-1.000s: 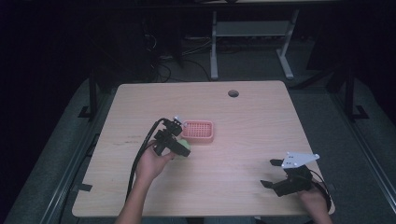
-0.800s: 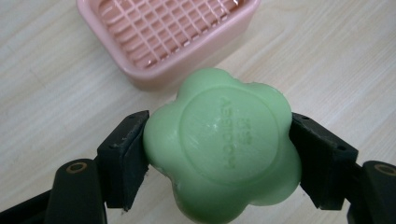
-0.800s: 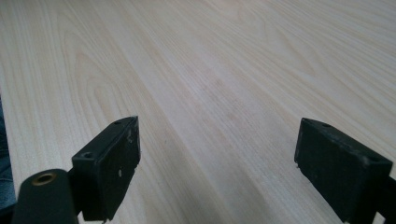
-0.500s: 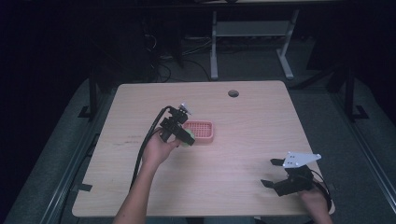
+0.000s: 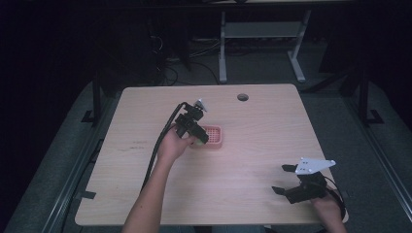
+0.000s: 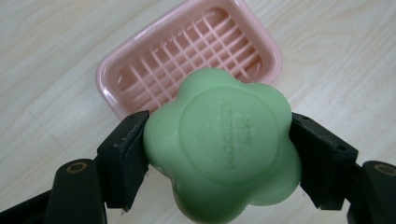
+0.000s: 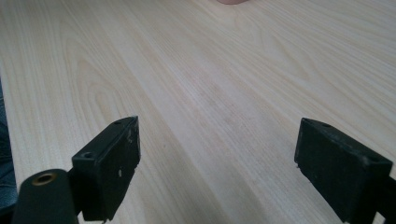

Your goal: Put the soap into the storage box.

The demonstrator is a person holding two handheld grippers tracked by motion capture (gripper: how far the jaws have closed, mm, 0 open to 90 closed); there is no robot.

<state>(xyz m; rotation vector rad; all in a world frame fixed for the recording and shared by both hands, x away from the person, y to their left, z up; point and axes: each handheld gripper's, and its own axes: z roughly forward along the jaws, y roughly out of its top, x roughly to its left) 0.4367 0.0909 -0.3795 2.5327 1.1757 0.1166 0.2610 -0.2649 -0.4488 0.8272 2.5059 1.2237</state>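
Where soap [image 6: 224, 149] overlaps, dish [image 6: 140, 70] edge hidden.

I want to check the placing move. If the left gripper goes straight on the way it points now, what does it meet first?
Probably the pink soap dish. The left gripper, shut on the green soap, points down at the dish, which lies right beyond the soap. The soap would likely touch its ribbed floor first, though depth is unclear.
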